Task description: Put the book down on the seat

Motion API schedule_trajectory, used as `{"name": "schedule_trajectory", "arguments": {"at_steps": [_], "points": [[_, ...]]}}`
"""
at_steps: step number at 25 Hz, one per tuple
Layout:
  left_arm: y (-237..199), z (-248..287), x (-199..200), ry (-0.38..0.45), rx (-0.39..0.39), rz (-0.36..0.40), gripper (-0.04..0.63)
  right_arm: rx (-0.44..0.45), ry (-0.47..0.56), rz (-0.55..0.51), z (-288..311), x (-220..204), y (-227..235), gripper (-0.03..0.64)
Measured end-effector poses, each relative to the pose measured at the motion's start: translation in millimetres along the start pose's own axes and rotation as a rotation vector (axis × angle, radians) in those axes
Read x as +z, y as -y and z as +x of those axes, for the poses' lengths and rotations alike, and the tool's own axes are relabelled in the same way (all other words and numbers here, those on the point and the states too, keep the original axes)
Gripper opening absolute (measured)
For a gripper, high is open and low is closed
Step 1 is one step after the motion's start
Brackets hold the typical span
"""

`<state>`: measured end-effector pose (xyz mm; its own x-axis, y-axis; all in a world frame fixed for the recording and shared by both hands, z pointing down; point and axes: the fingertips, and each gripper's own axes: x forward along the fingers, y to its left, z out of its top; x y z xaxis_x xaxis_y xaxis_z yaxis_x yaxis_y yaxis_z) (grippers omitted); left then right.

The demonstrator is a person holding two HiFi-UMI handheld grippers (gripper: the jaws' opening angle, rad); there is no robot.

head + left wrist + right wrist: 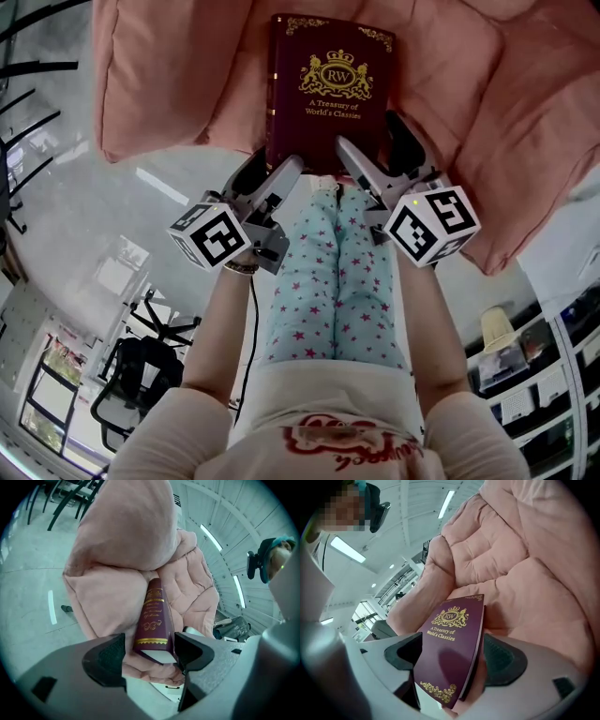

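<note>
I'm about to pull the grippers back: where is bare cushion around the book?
Bare seat cushion lies left of the book and, wider, right of it. The book's near edge is crowded: left gripper and right gripper both straddle it.

Black office chair [141,370] on grey floor [84,206], lower left; shelving [539,375] lower right; star-print trousers [337,281] centre.

1. The head view looks steeply down from above the person onto the book [330,89] and the pink seat [178,75], from some way off.
2. The left gripper view is very near. It faces along its jaws at the book's spine and lower end.
3. The right gripper view is also very near and faces the book's front cover.
4. All three views share the book and the seat.
</note>
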<state>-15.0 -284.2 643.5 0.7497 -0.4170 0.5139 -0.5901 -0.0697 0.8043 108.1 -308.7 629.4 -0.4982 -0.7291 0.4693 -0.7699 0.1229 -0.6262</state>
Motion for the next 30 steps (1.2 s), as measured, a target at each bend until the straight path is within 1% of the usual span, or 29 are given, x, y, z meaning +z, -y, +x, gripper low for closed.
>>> {"name": "schedule_trajectory", "arguments": {"at_steps": [3,5,6,8,10,12,14,16,20,23,26,28,29,30], "points": [[-5,-5,-4,0.001,0.020,0.000,0.313,-0.014,0.002,-0.006,-4,-1,0,0.380],[-7,-12,-8,0.010,0.038,-0.003,0.313,-0.016,-0.015,-0.005,-8,-6,-2,0.380],[-8,-18,-8,0.030,0.048,-0.013,0.313,-0.015,-0.028,-0.009,-11,-10,-4,0.380],[-14,-30,-3,0.102,0.068,-0.053,0.313,-0.024,-0.047,-0.028,-17,-16,-6,0.380],[-19,-41,4,0.166,0.083,-0.087,0.313,-0.046,-0.042,-0.049,-23,-17,-5,0.380],[-15,-47,6,0.184,0.082,-0.083,0.313,-0.071,-0.023,-0.066,-32,-13,-4,0.380],[4,-53,6,0.179,0.071,-0.054,0.313,-0.085,-0.009,-0.071,-41,-6,-10,0.380],[29,-60,6,0.165,0.056,-0.025,0.313,-0.073,-0.004,-0.057,-52,3,-26,0.379],[83,-68,8,0.128,0.002,0.022,0.311,-0.011,0.006,-0.074,-75,29,-72,0.377],[118,-77,17,0.110,-0.019,0.067,0.311,0.041,0.038,-0.088,-96,54,-112,0.369],[150,-90,35,0.122,-0.036,0.144,0.310,0.094,0.120,-0.117,-118,89,-150,0.330],[173,-100,43,0.131,-0.069,0.167,0.310,0.103,0.176,-0.172,-134,111,-172,0.280],[185,-105,47,0.137,-0.087,0.173,0.308,0.098,0.203,-0.196,-141,121,-181,0.224],[197,-110,51,0.145,-0.104,0.182,0.308,0.091,0.226,-0.215,-147,130,-188,0.122]]}}
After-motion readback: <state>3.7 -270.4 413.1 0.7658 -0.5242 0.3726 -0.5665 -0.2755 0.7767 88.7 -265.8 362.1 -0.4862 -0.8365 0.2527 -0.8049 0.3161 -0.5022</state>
